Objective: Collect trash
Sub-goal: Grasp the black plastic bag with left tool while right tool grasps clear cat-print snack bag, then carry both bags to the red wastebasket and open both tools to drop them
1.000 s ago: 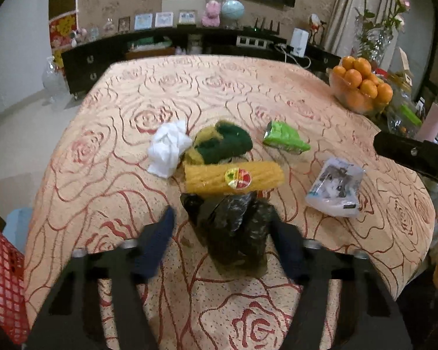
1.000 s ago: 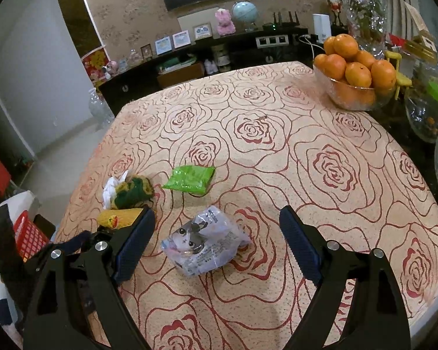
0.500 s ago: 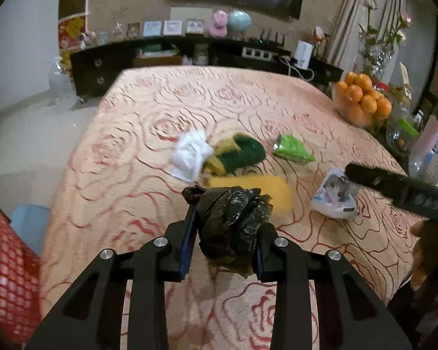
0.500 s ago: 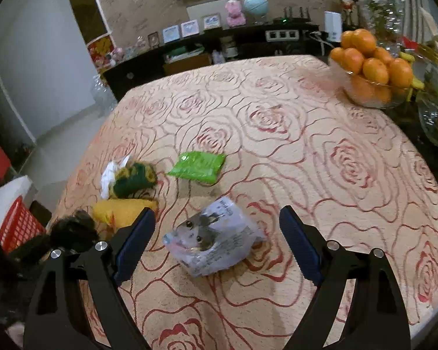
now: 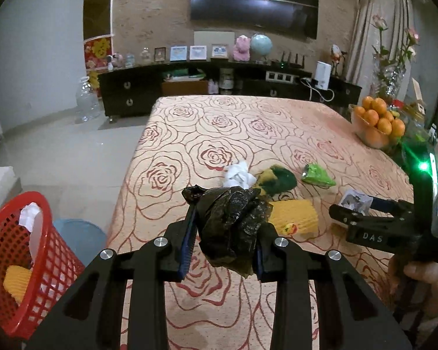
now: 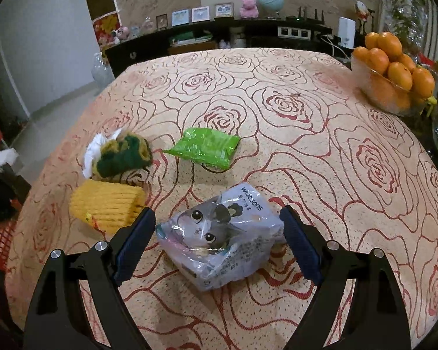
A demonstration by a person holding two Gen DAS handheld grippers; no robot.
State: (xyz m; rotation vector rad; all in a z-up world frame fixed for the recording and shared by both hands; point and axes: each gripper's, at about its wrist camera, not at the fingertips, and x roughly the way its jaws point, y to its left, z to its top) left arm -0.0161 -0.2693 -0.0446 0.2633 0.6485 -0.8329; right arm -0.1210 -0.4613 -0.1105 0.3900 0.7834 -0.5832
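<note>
My left gripper (image 5: 223, 234) is shut on a crumpled black plastic bag (image 5: 233, 221), held above the table's near edge. A red mesh basket (image 5: 23, 265) with some trash in it stands on the floor at the lower left. My right gripper (image 6: 217, 240) is open, its fingers on either side of a clear packet with a cat face (image 6: 219, 236) that lies on the table. Further out lie a yellow wrapper (image 6: 108, 205), a green and yellow cloth (image 6: 122, 156), a white tissue (image 6: 95, 150) and a green packet (image 6: 204, 147).
A rose-patterned cloth covers the table (image 6: 277, 110). A glass bowl of oranges (image 6: 394, 75) stands at the far right edge. A blue bin (image 5: 78, 240) sits on the floor beside the basket. A dark sideboard (image 5: 219, 84) runs along the back wall.
My left gripper closed on the black bag and lifted it off the table, swinging left so the basket came into view. My right gripper came down around the cat-face packet.
</note>
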